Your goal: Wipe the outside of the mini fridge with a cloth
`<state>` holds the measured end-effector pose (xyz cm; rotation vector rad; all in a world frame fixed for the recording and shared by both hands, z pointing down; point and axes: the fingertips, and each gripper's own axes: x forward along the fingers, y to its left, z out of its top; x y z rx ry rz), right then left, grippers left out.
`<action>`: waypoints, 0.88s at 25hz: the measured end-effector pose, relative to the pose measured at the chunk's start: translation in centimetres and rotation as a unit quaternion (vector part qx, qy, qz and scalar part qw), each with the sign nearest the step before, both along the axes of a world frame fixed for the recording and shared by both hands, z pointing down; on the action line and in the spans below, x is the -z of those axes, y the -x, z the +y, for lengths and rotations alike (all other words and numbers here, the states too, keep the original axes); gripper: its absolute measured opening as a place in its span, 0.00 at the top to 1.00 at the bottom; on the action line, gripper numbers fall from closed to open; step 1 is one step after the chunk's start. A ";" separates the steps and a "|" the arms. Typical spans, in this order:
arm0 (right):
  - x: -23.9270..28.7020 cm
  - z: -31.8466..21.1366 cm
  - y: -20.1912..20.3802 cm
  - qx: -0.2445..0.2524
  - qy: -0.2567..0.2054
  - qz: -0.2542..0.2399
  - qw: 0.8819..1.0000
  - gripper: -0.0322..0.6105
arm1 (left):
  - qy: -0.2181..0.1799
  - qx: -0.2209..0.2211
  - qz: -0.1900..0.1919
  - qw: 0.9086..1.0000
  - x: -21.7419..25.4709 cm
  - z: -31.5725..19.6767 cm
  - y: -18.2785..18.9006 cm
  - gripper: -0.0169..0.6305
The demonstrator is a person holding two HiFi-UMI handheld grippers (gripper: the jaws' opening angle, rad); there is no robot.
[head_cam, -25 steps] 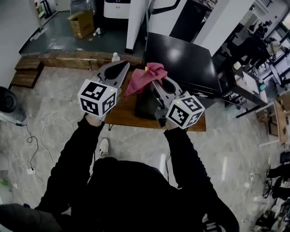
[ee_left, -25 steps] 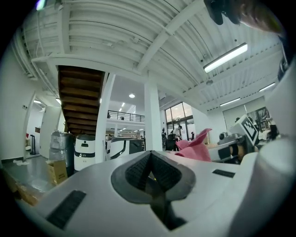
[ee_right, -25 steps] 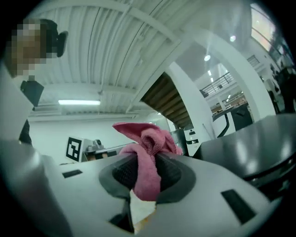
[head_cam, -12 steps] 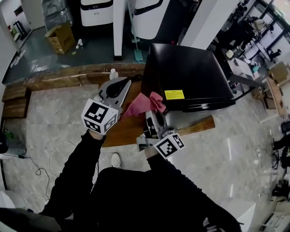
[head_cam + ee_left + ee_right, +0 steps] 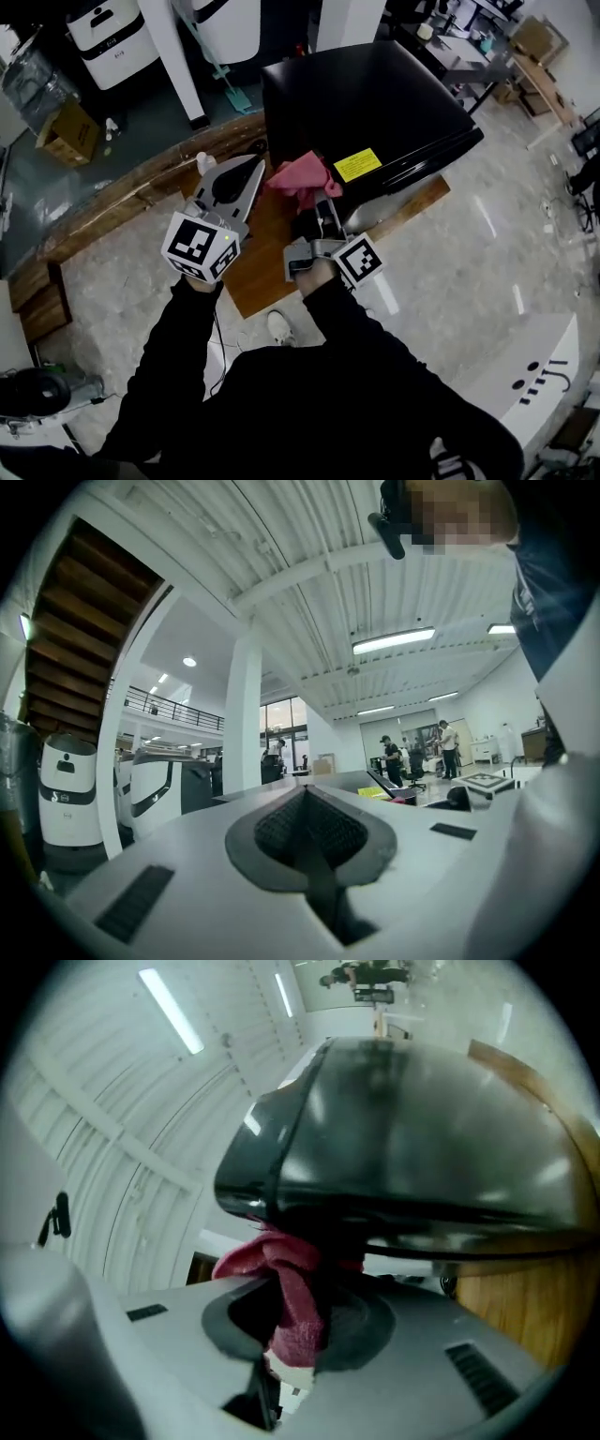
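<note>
Your right gripper [image 5: 319, 202], clamping the pink cloth [image 5: 300, 178], has reached the fridge [image 5: 366, 103] edge to wipe; left gripper [image 5: 251, 169] closed, empty.

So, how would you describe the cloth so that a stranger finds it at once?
Find the big black mini fridge on the wooden board. At its near edge, left of the yellow sticker, the right tongs pinch a crumpled cloth, the only pink-red thing there.

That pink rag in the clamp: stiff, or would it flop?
Probably floppy: the cloth bunches and folds where the right gripper pinches it. Likely light, since that one pinch carries it all. Its fuzzy weave looks grippy, not slippery.
</note>
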<state>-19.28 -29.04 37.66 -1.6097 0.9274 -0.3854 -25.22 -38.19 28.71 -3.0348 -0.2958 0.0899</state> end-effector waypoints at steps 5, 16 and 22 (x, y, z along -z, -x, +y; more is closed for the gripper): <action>-2.7 0.4 -0.4 -0.018 -0.052 -0.096 0.994 0.83 | -0.005 -0.037 -0.006 0.999 -0.9 1.6 -0.7 0.96; -17.3 0.0 -1.5 -0.044 -0.025 -0.200 0.979 0.83 | 0.023 -0.059 -0.112 0.992 -15.0 2.0 -4.8 0.96; -26.1 0.1 -2.4 -0.049 -0.001 -0.231 0.972 0.83 | 0.034 -0.060 -0.180 0.981 -25.4 2.3 -5.9 0.96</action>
